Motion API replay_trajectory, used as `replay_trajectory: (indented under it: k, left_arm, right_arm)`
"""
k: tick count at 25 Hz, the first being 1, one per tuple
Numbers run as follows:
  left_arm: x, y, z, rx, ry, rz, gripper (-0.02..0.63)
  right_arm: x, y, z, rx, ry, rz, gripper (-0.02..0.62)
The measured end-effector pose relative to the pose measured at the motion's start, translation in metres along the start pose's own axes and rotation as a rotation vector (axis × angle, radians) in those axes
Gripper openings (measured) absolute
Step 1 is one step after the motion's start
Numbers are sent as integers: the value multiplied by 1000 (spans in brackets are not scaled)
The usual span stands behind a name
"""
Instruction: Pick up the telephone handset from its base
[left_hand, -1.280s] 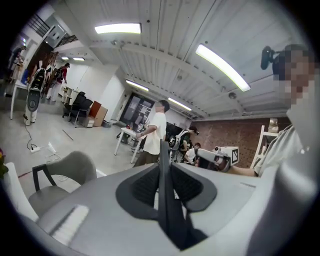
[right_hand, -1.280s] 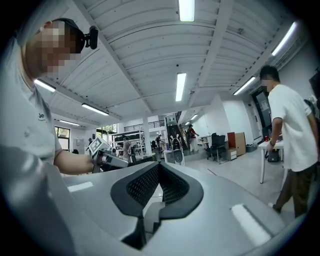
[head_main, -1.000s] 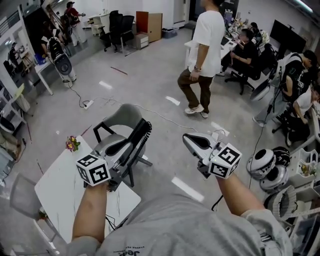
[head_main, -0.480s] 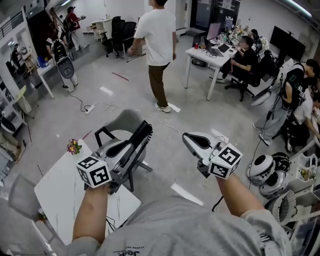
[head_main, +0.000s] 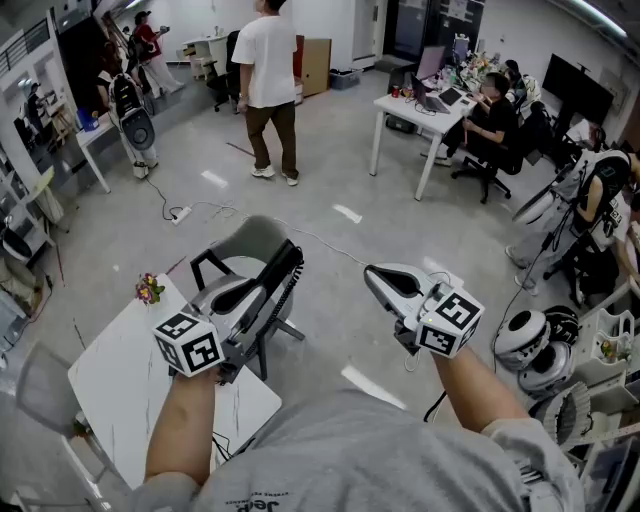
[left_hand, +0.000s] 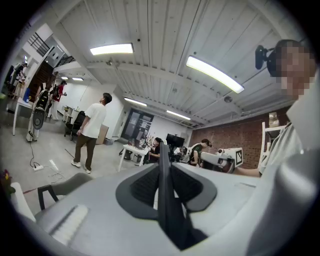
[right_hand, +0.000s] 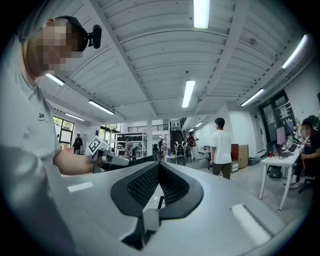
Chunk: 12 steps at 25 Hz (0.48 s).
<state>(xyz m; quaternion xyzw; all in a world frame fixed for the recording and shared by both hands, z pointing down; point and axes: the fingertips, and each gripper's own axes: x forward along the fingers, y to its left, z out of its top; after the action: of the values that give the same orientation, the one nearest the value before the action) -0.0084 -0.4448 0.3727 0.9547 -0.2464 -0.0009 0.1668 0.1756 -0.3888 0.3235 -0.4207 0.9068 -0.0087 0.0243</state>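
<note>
Grey floor (head_main: 330, 180): open office floor, with 1 standing person in a white shirt (head_main: 266, 50) at the far side.
- White desk (head_main: 425, 108), far right: people are seated along it.
- White table (head_main: 110, 385), lower left of the head view, just under the left forearm. A small bunch of flowers (head_main: 149, 290) sits at its far corner.
- Grey chair (head_main: 245, 240): stands off the table's right edge, beyond the left gripper.
- Left gripper (head_main: 250, 300): held level in the air past the table's right edge. In the left gripper view (left_hand: 162, 167) the 2 jaws stand narrow and are clamped on a thin dark bar seen edge-on, the telephone handset (left_hand: 165, 200).
- Right gripper (head_main: 378, 280): held level over bare floor, well apart from the left one. In the right gripper view (right_hand: 159, 166) the 2 jaw tips meet with nothing between them.
- Handset in the head view (head_main: 283, 268): black and long, off any surface, running up and away out of the left jaws, with its far end in front of the chair seat.
- Power strip (head_main: 179, 212): white, on the floor beyond the chair, with a cable trailing from it.
</note>
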Motion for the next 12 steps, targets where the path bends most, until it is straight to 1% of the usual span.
replay_trajectory:
  k: [12]
  left_arm:
    - [-5, -5, -1, 38, -6, 14, 138]
  right_arm:
    - [-3, 7, -3, -3, 6, 2, 5]
